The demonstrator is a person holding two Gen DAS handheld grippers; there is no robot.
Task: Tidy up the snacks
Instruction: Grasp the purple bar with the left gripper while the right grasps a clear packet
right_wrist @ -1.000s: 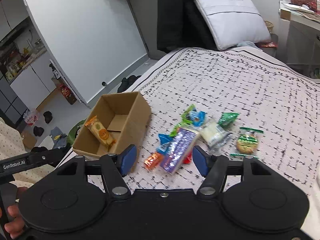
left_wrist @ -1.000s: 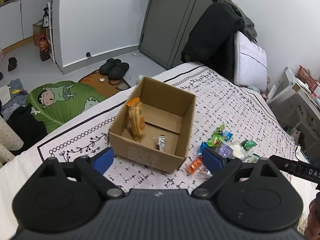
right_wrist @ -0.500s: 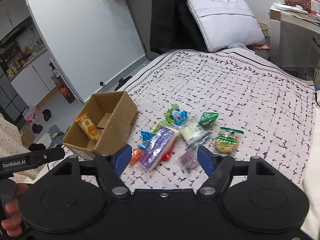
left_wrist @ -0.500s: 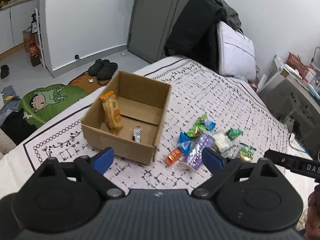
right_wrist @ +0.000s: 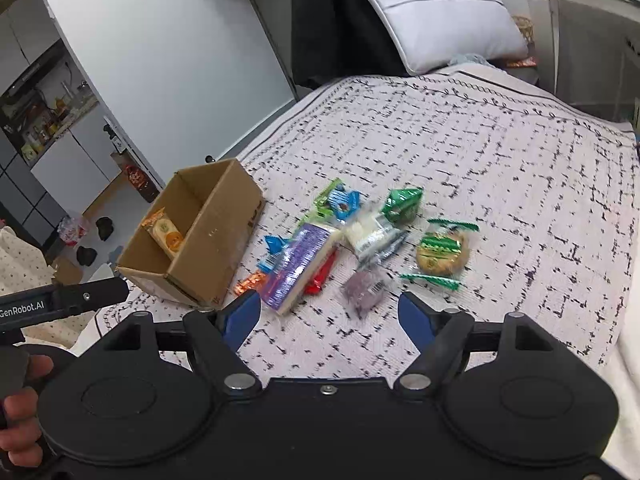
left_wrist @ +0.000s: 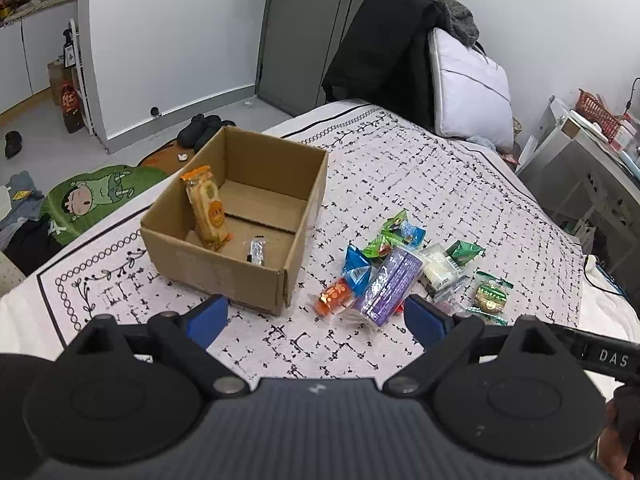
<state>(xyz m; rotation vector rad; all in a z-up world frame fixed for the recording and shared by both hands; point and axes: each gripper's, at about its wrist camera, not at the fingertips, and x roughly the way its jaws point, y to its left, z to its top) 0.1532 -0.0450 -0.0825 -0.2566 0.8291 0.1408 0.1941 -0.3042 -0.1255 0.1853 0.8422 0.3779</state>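
An open cardboard box (left_wrist: 224, 276) (right_wrist: 216, 236) stands on the bed. Inside it an orange biscuit pack (left_wrist: 206, 208) (right_wrist: 164, 234) leans upright and a small silver sachet (left_wrist: 256, 250) lies flat. To its right lies a pile of snacks: a purple pack (left_wrist: 394, 284) (right_wrist: 298, 264), an orange candy (left_wrist: 334, 294), blue and green packets (left_wrist: 396, 232) (right_wrist: 338, 200), a round green-wrapped cookie (left_wrist: 490, 294) (right_wrist: 442, 252). My left gripper (left_wrist: 316, 318) is open and empty, above the bed between box and pile. My right gripper (right_wrist: 330, 314) is open and empty, just in front of the pile.
The bed has a white black-patterned cover (right_wrist: 480, 152). A grey pillow (left_wrist: 468, 88) and black coat (left_wrist: 384, 48) are at its head. A desk (left_wrist: 592, 152) stands to the right. Slippers (left_wrist: 204, 128) and a green mat (left_wrist: 92, 196) lie on the floor left.
Both grippers have drawn back and turned right, so the box has shifted left in view and the snack pile shows fully. Both stay open. No snack has moved.
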